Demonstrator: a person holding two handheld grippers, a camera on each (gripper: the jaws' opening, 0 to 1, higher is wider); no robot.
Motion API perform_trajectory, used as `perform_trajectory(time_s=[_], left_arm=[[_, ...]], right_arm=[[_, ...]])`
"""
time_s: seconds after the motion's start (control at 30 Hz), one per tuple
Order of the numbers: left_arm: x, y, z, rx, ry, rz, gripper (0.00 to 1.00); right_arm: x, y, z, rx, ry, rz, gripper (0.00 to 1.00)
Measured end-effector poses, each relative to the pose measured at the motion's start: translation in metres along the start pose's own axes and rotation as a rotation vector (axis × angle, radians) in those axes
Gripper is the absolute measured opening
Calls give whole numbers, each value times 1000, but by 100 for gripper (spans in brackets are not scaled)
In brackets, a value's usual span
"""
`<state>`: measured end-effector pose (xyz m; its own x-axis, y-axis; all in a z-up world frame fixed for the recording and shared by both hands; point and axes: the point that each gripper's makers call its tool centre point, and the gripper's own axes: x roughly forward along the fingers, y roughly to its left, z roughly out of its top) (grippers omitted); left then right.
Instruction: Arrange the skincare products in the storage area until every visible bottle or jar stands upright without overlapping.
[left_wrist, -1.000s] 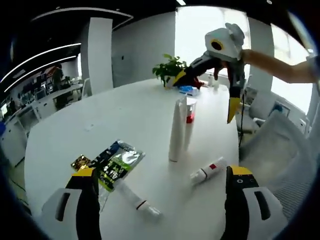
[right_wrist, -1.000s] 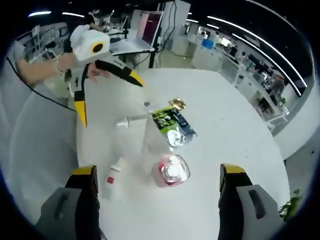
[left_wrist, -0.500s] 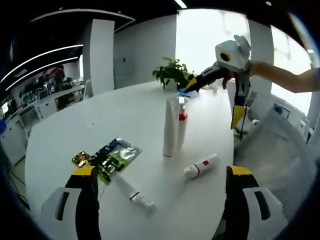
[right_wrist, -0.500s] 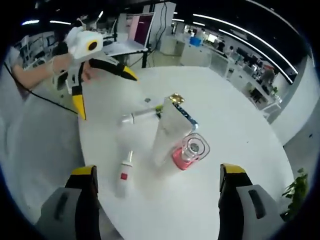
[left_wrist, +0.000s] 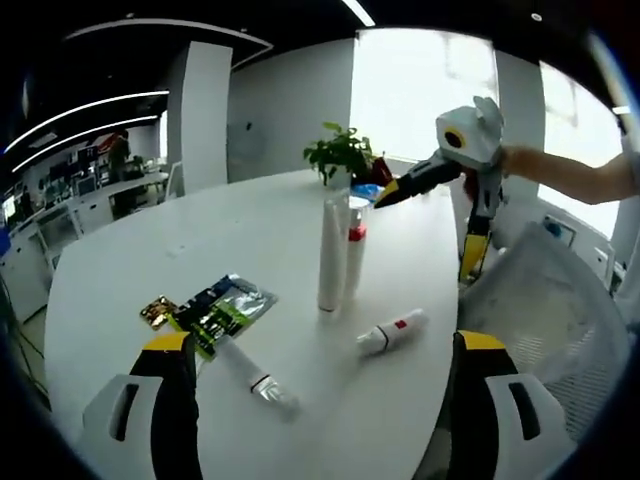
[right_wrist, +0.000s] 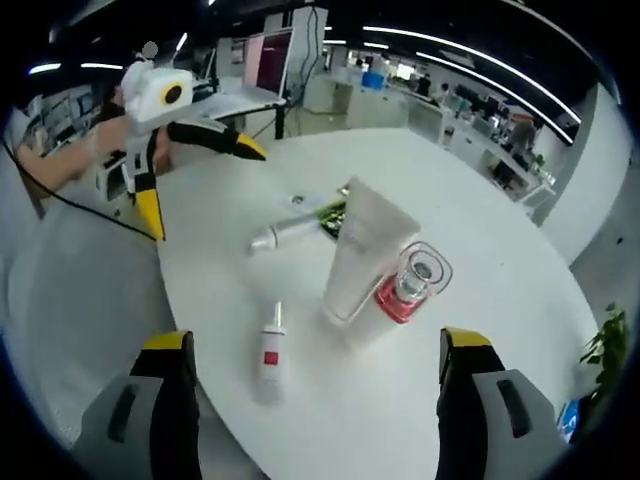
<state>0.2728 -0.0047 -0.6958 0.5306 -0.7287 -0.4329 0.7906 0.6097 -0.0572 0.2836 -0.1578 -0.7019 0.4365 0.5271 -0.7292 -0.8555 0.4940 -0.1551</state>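
On the round white table (left_wrist: 200, 240) a tall white tube (left_wrist: 331, 255) stands upright, touching a clear bottle with a red base (left_wrist: 353, 252). A small white bottle with a red label (left_wrist: 392, 332) lies on its side near the front edge. A white tube (left_wrist: 255, 376) lies by flat green and blue sachets (left_wrist: 222, 310). My left gripper (left_wrist: 325, 342) is open and empty, short of them. The right gripper (left_wrist: 424, 240) hangs open beyond the table. From the other side, my right gripper (right_wrist: 318, 342) is open before the tall tube (right_wrist: 362, 255), red-based bottle (right_wrist: 412, 285), lying bottle (right_wrist: 270, 350) and lying tube (right_wrist: 285, 233); the left gripper (right_wrist: 208, 195) is open.
A potted plant (left_wrist: 340, 152) stands at the table's far edge, with a small blue item (left_wrist: 366, 190) beside it. A white chair (left_wrist: 560, 300) is to the right. A laptop (right_wrist: 270, 70) sits on a desk behind, and the person's forearm (left_wrist: 570, 175) reaches in.
Both cameras have drawn back from the table; the right gripper view has dropped from overhead to a slanted look. The bottles, tubes and sachets lie and stand as before.
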Motion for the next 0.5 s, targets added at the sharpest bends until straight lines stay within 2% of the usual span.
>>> perform_trajectory(time_s=[0.07,0.27,0.33,0.5], left_arm=[[-1,1,-7,12,34,-8,99],[-1,3,-16,3,58,-21,99],[-1,5,-19,22,69,-13,99],[1,8,-18,4,57,-15,99]], right_arm=[[3,2,-2,7,3,-1,100],[10,14,-15,-16,43,1,100],[13,21,-21,-15,67,14,100],[20,23,-21,-5,62,8,95]])
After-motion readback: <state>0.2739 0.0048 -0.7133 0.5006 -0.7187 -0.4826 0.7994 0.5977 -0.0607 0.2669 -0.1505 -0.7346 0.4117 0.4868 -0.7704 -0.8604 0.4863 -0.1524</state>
